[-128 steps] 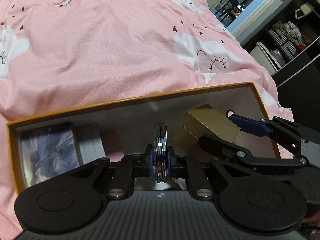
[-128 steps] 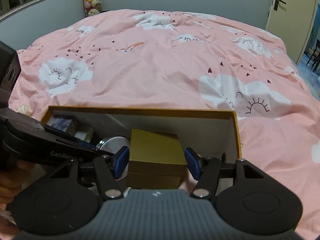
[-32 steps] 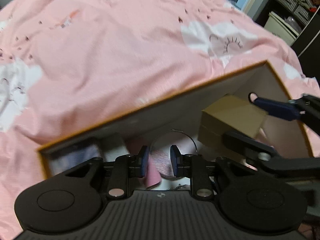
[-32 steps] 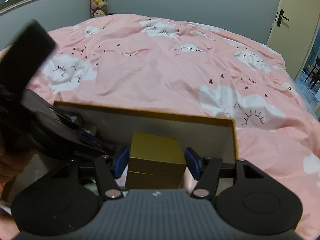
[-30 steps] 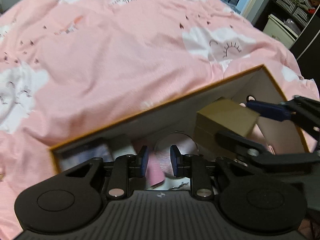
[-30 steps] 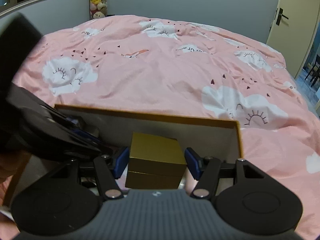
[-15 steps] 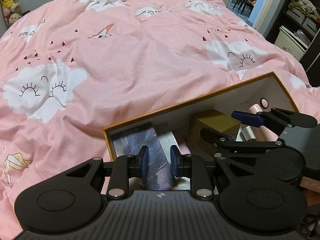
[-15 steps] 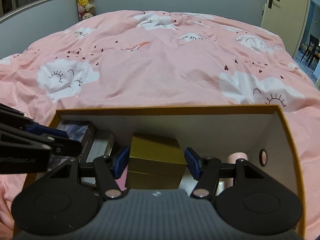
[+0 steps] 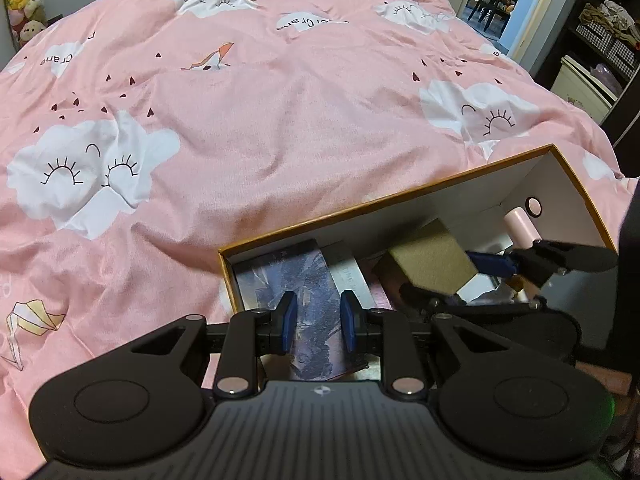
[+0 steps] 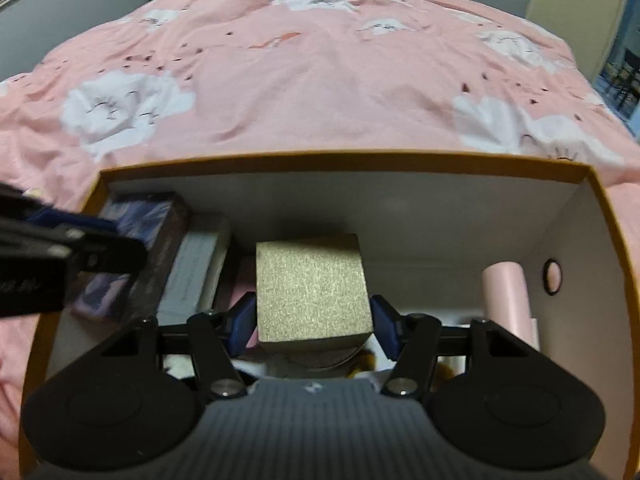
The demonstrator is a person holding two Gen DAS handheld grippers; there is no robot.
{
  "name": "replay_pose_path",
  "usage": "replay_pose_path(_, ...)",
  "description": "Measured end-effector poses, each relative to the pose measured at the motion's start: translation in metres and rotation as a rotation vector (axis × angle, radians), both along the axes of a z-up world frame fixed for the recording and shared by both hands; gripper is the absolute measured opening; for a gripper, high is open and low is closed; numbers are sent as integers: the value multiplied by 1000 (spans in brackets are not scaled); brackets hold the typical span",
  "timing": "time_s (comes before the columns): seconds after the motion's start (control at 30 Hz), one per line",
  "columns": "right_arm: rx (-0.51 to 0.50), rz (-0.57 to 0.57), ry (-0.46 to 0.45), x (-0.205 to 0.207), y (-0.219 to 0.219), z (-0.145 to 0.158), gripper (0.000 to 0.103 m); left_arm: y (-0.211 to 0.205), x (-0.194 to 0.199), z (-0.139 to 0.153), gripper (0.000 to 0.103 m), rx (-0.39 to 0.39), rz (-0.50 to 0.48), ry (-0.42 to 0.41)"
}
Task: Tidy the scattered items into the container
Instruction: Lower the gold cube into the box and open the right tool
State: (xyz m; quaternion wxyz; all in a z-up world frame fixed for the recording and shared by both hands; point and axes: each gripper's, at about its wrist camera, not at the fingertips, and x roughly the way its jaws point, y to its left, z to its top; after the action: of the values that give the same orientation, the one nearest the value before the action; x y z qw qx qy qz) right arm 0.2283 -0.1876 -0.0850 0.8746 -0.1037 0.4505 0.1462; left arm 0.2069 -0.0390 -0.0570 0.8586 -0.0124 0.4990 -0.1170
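**Right gripper lowers gold box into container**

Right gripper (image 10: pixel 312 326) clamps the gold box (image 10: pixel 310 288) inside the orange-rimmed cardboard box (image 10: pixel 340 158) on the pink bed (image 9: pixel 260 120). Next: set it down, release. Left gripper (image 9: pixel 318 322) hovers narrow, empty.

— dim in here, soft indoor light; the brightest spot is the open doorway (image 9: pixel 516 4) at the far right.
— the right wrist view looks smeared, the pink cloud-print duvet (image 10: pixel 320 80) blurry. the orange-rimmed white cardboard box (image 10: pixel 592 240) is shadowed inside, and everything bows at the edges.
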Motion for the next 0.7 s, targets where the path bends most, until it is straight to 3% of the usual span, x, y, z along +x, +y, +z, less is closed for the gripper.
replay_pose_path(0.33,92,-13,53,7,1,1,65,3,-2,0,27,-1,1,-2)
replay_pose_path(0.4,147,-29,88,10,-4,2,70,4,-2,0,27,-2,1,-2)
replay_pose_path(0.57,265,-63,165,12,-15,3,71,4,-2,0,27,0,4,-2)
replay_pose_path(0.63,285,-56,166,9,-15,5,70,5,-3,0,27,0,4,-3)
replay_pose_path(0.7,295,-48,169,8,-15,6,58,6,-4,0,26,1,4,-4)
